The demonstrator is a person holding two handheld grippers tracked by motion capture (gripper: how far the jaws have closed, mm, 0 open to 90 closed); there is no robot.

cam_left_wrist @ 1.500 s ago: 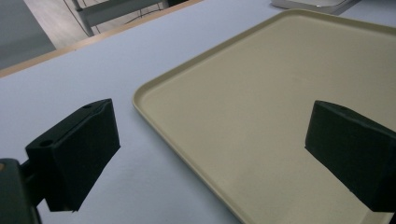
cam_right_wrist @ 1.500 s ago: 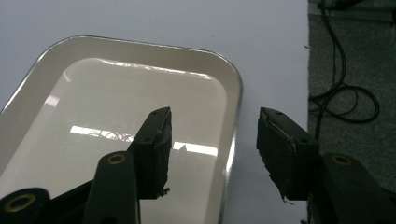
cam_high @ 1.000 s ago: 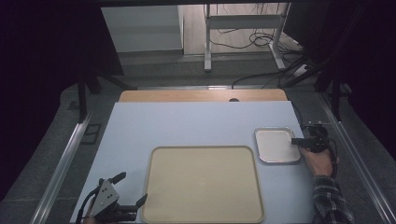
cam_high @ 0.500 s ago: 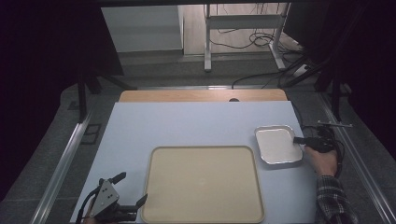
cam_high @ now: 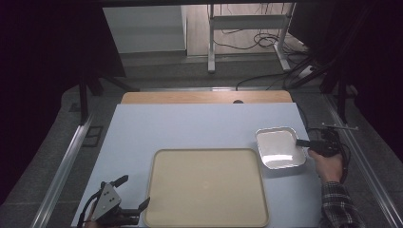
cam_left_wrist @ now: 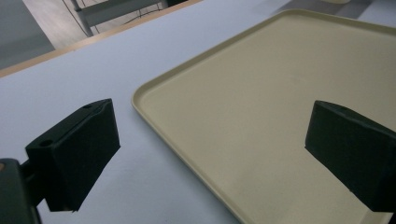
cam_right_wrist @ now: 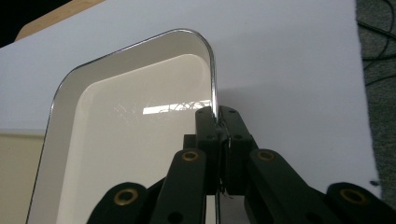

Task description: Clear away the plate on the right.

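High view | right hand-held gripper (cam_high: 301, 141) clamps small white tray's (cam_high: 279, 148) right rim | left hand-held gripper (cam_high: 135, 194) released

Small tray (cam_right_wrist: 116, 140): glossy white enamel w/ shiny metal rim. Big beige tray (cam_high: 206, 187): matt smooth plastic. Jaws look matt black plastic; table edge (cam_high: 204, 97) is wood.

Right gripper (cam_high: 301, 141) out at the table's right side — jaws pinched tight together, hand (cam_high: 327, 164) wrapped behind it, checked sleeve (cam_high: 338, 206) trailing back. Left gripper (cam_high: 134, 194) low at the near left corner — jaws spread wide, pointing right.
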